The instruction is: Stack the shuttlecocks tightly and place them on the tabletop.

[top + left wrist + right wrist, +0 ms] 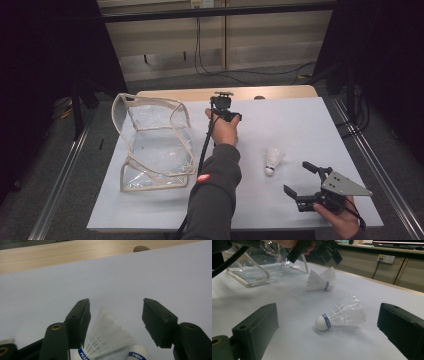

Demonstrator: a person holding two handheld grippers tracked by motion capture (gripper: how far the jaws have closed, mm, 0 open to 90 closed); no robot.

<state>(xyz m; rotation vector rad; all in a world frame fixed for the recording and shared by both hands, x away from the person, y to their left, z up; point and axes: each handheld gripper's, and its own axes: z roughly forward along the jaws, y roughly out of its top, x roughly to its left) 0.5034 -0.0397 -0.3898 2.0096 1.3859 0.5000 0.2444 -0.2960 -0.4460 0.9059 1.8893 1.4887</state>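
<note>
Pale paper (300,125) is spread over a wooden table, with dark floor and a light wall panel seen beyond it. Held over the far middle of the sheet, the left gripper (226,114) is seen with its jaws parted. A white shuttlecock (107,336) lies between them, its feathers just beside one jaw, while the other jaw is kept well apart from it; no pinch is made. A transparent pouch with a beige rim (150,145) is found to this gripper's left. Near the front right corner, the right gripper (300,180) is held with its jaws spread wide, and a second shuttlecock (342,315) is seen lying on its side ahead of them, untouched.
</note>
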